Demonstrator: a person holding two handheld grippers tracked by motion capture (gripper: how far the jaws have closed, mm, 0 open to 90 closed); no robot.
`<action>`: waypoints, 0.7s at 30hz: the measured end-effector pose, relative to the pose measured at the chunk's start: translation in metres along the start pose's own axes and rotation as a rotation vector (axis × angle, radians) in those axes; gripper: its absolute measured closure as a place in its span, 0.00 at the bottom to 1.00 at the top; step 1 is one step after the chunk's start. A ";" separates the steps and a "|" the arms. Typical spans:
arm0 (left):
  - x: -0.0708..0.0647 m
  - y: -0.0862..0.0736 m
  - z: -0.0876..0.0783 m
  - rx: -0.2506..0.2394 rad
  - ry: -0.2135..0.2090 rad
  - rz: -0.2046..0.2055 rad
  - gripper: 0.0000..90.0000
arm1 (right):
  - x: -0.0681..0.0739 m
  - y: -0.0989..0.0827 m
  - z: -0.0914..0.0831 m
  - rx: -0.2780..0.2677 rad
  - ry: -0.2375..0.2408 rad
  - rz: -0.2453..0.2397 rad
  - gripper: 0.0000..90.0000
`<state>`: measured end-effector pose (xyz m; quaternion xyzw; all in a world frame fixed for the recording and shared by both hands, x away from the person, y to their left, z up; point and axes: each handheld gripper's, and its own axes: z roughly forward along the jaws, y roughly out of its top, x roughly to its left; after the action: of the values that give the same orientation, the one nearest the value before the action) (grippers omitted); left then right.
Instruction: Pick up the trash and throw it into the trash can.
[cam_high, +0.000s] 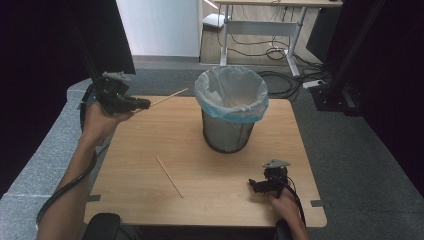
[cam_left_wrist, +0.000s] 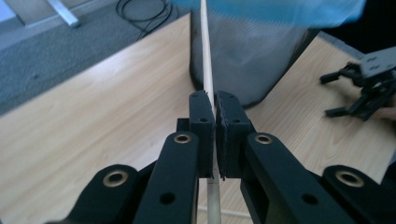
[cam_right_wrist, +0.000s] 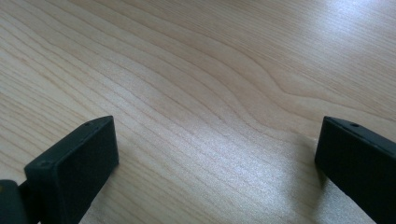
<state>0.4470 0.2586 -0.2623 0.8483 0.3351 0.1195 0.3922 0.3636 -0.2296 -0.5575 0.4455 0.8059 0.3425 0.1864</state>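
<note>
Clamping: wooden stick (cam_left_wrist: 206, 70) pinched by left gripper (cam_left_wrist: 215, 109) | right gripper (cam_right_wrist: 215, 154) spread apart, idle | risk: stick is caught on bin (cam_high: 230, 130) rim, slips.

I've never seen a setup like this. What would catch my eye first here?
Probably the mesh waste bin with its pale blue liner, standing at the back middle of the wooden table. Next, the left tongs, raised at the table's far left and clamped on a thin wooden stick aimed toward the bin. A second stick lies flat on the table nearer the person.
</note>
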 end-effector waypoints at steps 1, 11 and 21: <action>-0.002 0.007 0.000 -0.002 -0.004 0.006 0.96 | 0.000 0.000 0.000 0.000 0.000 0.000 0.00; -0.023 0.067 0.033 0.012 -0.057 0.057 0.96 | 0.000 0.000 0.000 0.001 0.001 -0.002 0.00; -0.054 0.107 0.098 0.041 -0.101 0.082 0.94 | 0.001 0.000 0.000 0.000 0.010 -0.008 0.00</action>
<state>0.5036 0.1153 -0.2440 0.8741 0.2822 0.0857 0.3860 0.3630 -0.2285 -0.5574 0.4404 0.8086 0.3441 0.1837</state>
